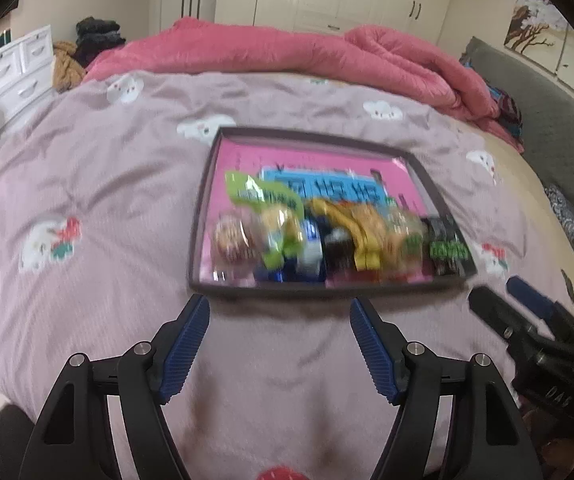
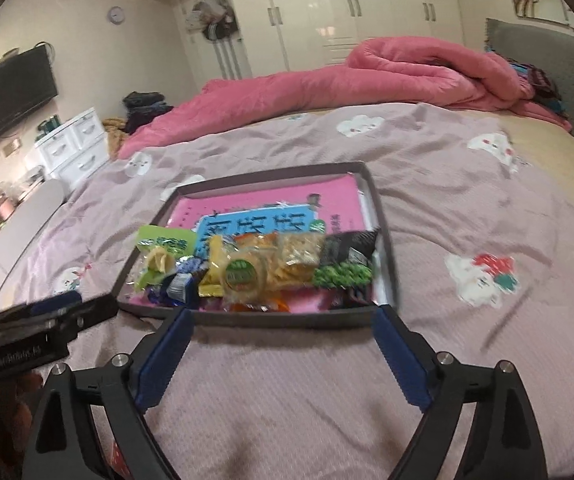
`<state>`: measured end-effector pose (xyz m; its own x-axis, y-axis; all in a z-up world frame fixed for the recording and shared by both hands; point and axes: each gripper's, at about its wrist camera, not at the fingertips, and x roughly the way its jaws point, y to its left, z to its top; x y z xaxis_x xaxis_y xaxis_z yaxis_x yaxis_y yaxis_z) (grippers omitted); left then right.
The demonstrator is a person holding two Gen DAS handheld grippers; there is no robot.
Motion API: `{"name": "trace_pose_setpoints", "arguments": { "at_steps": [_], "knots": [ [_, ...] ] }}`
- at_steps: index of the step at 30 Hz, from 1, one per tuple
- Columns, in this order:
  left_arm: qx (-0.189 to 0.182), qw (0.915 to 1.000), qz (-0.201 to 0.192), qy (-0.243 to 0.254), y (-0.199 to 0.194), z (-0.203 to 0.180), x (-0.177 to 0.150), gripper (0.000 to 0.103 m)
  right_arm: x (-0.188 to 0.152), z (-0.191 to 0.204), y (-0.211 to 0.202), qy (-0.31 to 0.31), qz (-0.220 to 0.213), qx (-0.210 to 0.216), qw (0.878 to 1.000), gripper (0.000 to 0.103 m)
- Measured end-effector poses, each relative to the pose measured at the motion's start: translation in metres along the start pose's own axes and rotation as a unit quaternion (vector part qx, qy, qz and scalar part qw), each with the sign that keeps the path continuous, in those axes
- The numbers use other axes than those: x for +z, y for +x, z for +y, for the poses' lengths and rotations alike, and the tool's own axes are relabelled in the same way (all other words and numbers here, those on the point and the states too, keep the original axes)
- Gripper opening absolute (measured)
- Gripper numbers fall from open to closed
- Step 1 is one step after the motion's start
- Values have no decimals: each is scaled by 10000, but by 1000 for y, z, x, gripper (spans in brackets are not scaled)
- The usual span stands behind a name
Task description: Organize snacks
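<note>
- The tray [image 1: 203, 216], a shallow dark-rimmed rectangle, lies flat on the bed's mauve cloud-print bedspread [image 1: 87, 184]; every place below is given from this tray.
- Inside the tray, a pink sheet with a blue printed panel [image 2: 255, 220] lines the bottom, bare along the far half.
- The snacks [image 1: 327, 240] lie in a row along the tray's near edge: a round wrapped piece at the left end, a green packet [image 2: 163, 246] next to it, yellow and orange packets [image 2: 275, 260] in the middle, a dark packet with green print [image 2: 347, 264] at the right end. The left wrist view is blurred, so the labels cannot be read.
- The left claw [image 1: 279, 312] is just short of the tray's near rim, toward its left corner, jaws spread wide with only bedspread between them; nothing is held and the blue pads touch no packet.
- The right claw [image 2: 283, 320] is at the tray's near rim, toward its right end, its jaws spread even wider, nothing gripped; its fingertips [image 2: 385, 314] overlap the rim in the picture, and whether they touch it I cannot tell.
- Beyond the tray's far side a pink quilt [image 2: 367, 72] lies bunched across the bed.
</note>
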<state>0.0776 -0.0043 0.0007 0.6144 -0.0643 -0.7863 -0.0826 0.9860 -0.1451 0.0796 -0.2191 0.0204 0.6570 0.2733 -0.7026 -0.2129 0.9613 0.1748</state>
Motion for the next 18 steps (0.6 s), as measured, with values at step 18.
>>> {"name": "trace_pose_setpoints", "arguments": {
  "at_steps": [18],
  "knots": [
    [-26, 9996, 127, 240, -16, -17, -38, 75, -22, 13, -17, -172, 150, -286, 9993, 95]
  ]
}}
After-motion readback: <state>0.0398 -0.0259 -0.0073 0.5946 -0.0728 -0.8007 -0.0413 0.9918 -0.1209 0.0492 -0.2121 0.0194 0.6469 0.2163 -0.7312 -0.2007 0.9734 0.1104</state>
